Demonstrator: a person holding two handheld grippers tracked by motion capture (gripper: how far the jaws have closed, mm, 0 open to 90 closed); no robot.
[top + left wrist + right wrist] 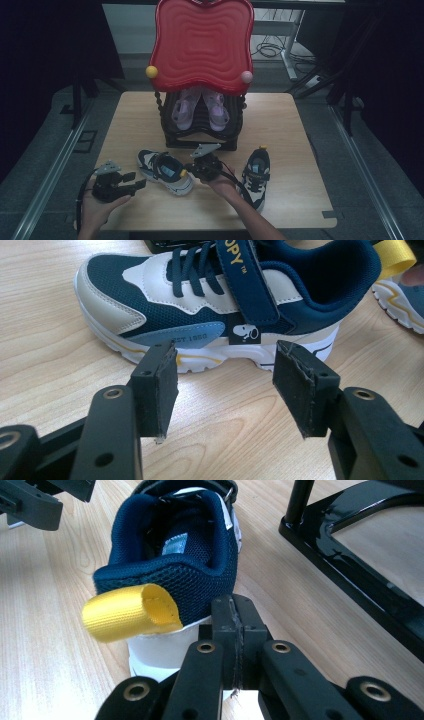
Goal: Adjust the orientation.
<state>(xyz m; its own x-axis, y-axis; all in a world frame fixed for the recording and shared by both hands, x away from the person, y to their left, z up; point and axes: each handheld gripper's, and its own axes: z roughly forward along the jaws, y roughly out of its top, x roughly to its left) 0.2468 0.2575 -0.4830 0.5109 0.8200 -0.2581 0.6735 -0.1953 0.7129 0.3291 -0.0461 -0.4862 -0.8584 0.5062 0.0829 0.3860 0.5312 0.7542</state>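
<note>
On the near half of the tabletop [280, 125], a navy and white shoe [165, 171] lies on its sole between the two hands, its toe pointing left and its heel with the yellow pull loop [131, 611] to the right. The right tongs [192, 170] sit just behind that heel; in the right gripper view their pads are pressed flat together with nothing between them, close beside the loop and the white heel. The left tongs [137, 181] rest near the left edge, jaws wide apart and empty, aimed at the side of the shoe and not touching it. A matching second shoe [256, 178] stands to the right, toe toward the near edge. At the far side, a black rack [200, 135] carries a pair of lilac sandals [200, 109] under a red wavy tray [201, 42].
</note>
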